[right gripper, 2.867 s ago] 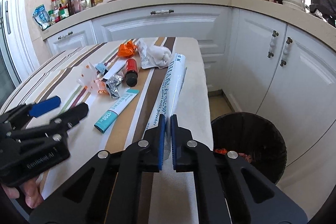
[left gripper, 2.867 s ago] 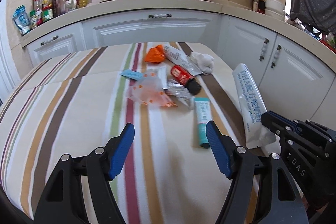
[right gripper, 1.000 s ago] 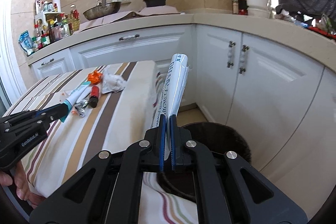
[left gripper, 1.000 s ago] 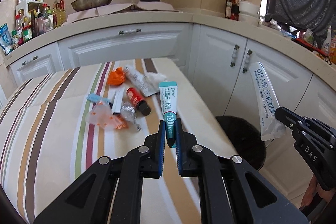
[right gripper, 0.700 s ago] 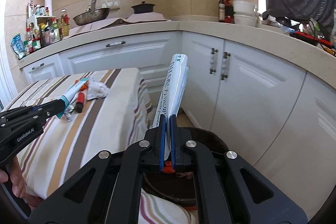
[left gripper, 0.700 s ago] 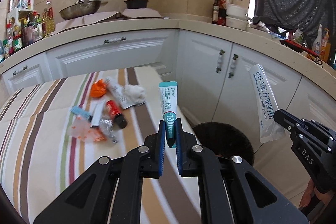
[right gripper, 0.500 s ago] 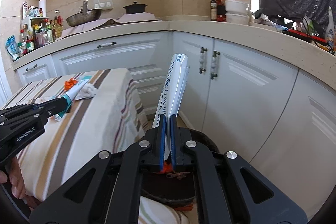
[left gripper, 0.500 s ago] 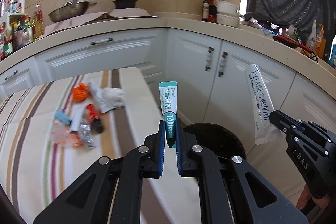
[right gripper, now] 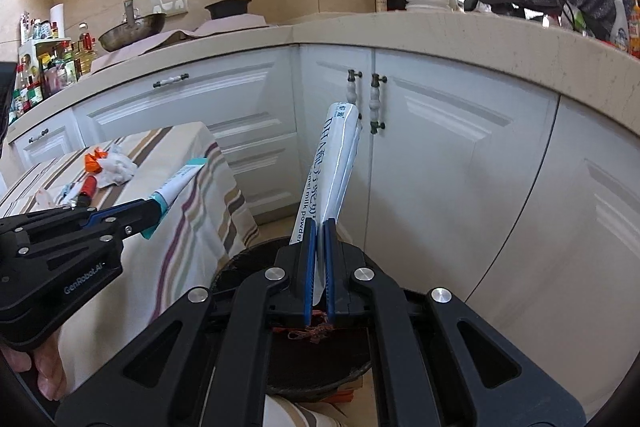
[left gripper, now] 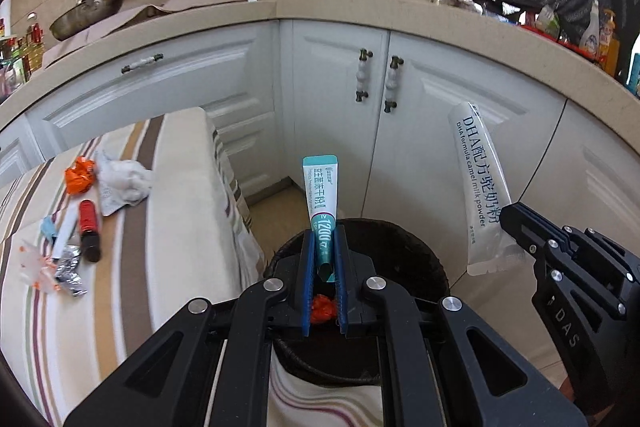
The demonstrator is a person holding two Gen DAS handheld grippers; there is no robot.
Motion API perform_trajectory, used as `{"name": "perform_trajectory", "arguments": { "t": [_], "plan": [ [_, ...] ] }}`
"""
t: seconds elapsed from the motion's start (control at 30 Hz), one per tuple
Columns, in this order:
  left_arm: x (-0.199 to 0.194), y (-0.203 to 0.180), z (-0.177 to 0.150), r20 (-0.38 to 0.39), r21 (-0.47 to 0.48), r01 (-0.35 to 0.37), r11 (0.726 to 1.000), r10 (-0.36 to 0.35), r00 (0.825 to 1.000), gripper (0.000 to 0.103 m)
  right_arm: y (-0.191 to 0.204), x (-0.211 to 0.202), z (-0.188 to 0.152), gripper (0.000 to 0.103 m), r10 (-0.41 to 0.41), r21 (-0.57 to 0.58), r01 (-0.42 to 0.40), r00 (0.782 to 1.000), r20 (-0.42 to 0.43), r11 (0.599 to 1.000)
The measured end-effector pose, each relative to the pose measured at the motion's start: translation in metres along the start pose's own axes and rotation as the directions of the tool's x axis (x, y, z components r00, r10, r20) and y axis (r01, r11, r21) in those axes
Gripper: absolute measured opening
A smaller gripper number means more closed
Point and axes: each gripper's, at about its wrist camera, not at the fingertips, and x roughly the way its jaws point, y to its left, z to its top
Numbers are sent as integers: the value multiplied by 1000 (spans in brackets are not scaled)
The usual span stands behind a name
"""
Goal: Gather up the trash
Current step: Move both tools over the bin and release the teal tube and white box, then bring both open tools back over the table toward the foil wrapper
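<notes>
Trash is pinched in both your tools: your left hand-held gripper (left gripper: 323, 259) is clamping a teal sachet (left gripper: 321, 203) and your right hand-held gripper (right gripper: 319, 259) is gripping a white milk powder sachet (right gripper: 334, 163), both hovering above the black bin (left gripper: 416, 263) beside the striped tabletop's (left gripper: 176, 227) right edge.

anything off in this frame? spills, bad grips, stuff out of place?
Nothing stands out. The left gripper is shut on the teal sachet, the right gripper on the white milk powder sachet, both above the black bin. The remaining litter lies on the striped tablecloth, none on the visible floor.
</notes>
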Motion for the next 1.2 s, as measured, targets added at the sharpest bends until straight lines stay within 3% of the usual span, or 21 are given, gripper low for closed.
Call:
{"name": "perform_trajectory", "arguments": {
  "t": [0.13, 0.23, 0.3, 0.47, 0.77, 0.87, 1.2],
  "plan": [
    [18, -8, 1, -44, 6, -9, 1000, 9, 999, 14, -6, 17, -6, 6, 13, 12, -12, 999, -30, 1000],
    [32, -8, 1, -86, -4, -11, 1000, 11, 996, 29, -14, 32, -12, 11, 26, 45, -24, 998, -56, 999],
    [38, -7, 2, -106, -20, -13, 1000, 11, 994, 48, -18, 43, -17, 23, 36, 69, -30, 996, -84, 997],
    [41, -4, 3, -110, -36, -13, 999, 9, 994, 59, -23, 49, -21, 25, 30, 98, -20, 995, -97, 995],
    [27, 8, 9, -77, -57, -18, 998, 14, 997, 63, -14, 31, -7, 34, 15, 94, -10, 999, -52, 995],
    [17, 15, 10, -53, -57, -30, 998, 27, 998, 68, -8, 25, -3, 43, 11, 91, -8, 999, -36, 996],
    [-21, 67, 3, 4, -94, -127, 987, 128, 992, 74, 43, 18, 17, 46, 81, 53, -80, 997, -8, 995]
  ]
}}
